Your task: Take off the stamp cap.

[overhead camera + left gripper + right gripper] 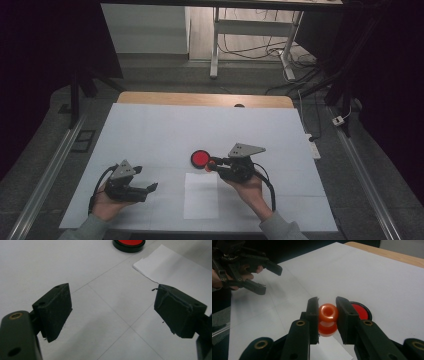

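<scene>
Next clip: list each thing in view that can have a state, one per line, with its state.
Right claw: shut on the orange stamp, held above the table.
Orange stamp: gripped, lifted, beside the ink pad.
Left claw: open, nothing between its jaws.
Ink pad: uncovered, red surface showing, flat on the table.
White paper: lying flat, blank.

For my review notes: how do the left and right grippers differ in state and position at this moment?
The left gripper has its jaws wide apart with nothing between them; the right gripper is shut on an orange spool-shaped piece. The left sits away from the red disc; the right is right beside it. Both have black jaws and are hand-held.
</scene>
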